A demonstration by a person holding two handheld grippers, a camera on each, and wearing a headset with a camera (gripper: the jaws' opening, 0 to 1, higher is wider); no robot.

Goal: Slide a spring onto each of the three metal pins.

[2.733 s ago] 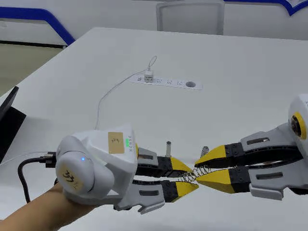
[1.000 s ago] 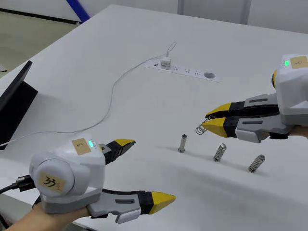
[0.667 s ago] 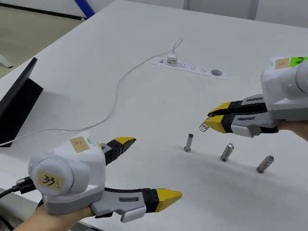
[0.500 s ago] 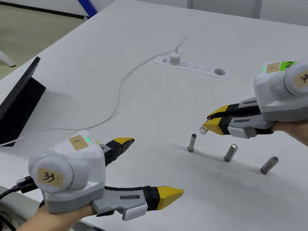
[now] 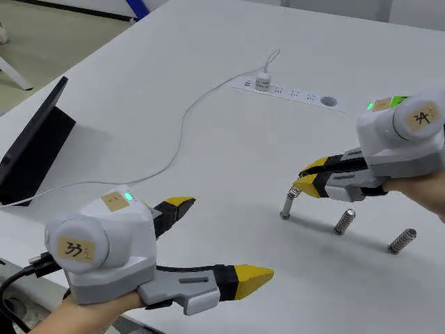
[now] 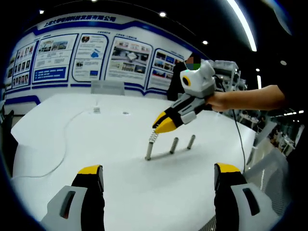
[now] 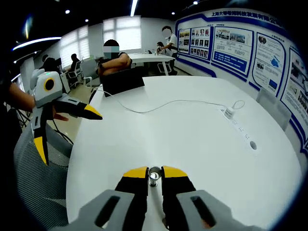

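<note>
Over the last bare pin point(image 5: 286, 207), the right gripper point(image 5: 300, 181) had its jaws pinched nearly closed on the upper end of a spring point(image 5: 295, 192). Half a second before, that spring hung clear of the pin, up and to one side. Now its lower end met the pin's tip, so threading was probably beginning. Nearby, the second pin point(image 5: 344, 221) and third pin point(image 5: 402, 241) already wore springs. The left gripper point(image 5: 221, 239) hung wide open and empty, well apart, over the white table point(image 5: 208, 125).

Office showroom, wall poster boards point(image 6: 91, 60), white meeting table point(image 5: 229, 132)
</note>
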